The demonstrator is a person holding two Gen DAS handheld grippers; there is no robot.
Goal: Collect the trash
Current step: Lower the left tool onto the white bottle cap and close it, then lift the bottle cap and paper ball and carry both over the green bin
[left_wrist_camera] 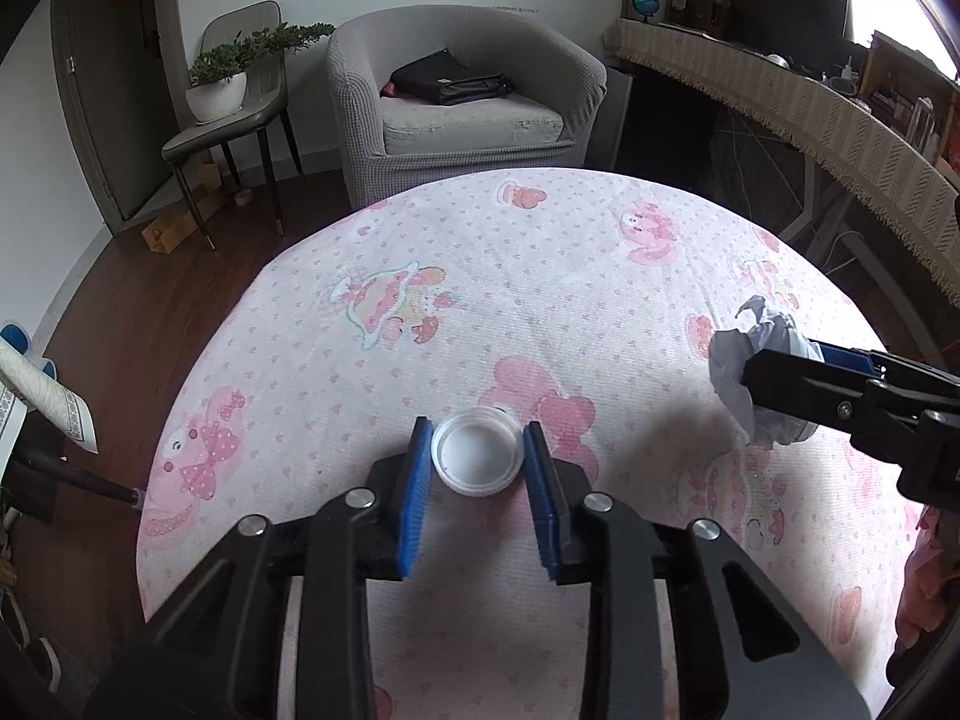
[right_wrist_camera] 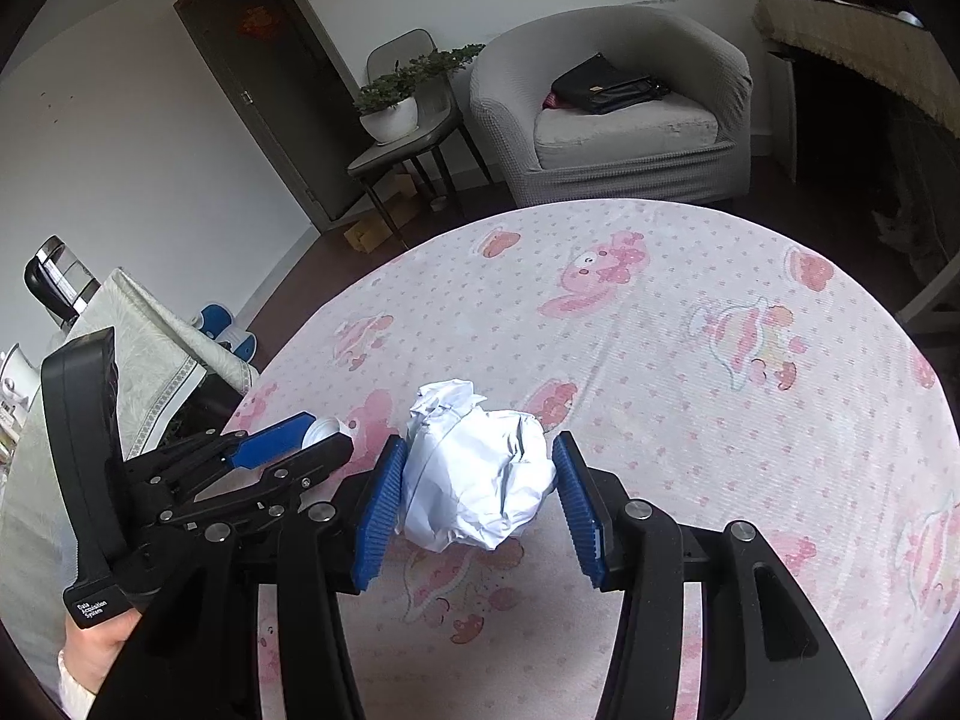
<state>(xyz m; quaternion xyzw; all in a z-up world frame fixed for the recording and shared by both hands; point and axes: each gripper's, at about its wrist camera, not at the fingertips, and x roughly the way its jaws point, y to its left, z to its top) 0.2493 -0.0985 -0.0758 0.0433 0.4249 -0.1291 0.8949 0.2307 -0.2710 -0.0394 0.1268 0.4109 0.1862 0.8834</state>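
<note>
A white plastic cap (left_wrist_camera: 477, 459) lies open side up on the pink cartoon tablecloth (left_wrist_camera: 480, 276). My left gripper (left_wrist_camera: 478, 427) has its blue pads against both sides of the cap. In the right wrist view the left gripper (right_wrist_camera: 329, 433) sits at the left, and only a sliver of the cap (right_wrist_camera: 321, 427) shows between its fingers. My right gripper (right_wrist_camera: 479, 441) is shut on a crumpled white paper ball (right_wrist_camera: 480, 480), held just over the cloth. In the left wrist view the right gripper (left_wrist_camera: 780, 363) comes in from the right with the paper ball (left_wrist_camera: 735, 360).
Beyond the table's far edge stands a grey armchair (left_wrist_camera: 468, 108) with a black bag (left_wrist_camera: 450, 81). A chair with a potted plant (left_wrist_camera: 219, 93) is left of it. A fringed cloth-covered desk (left_wrist_camera: 810, 114) runs along the right. A hand (right_wrist_camera: 84, 648) holds the left gripper's handle.
</note>
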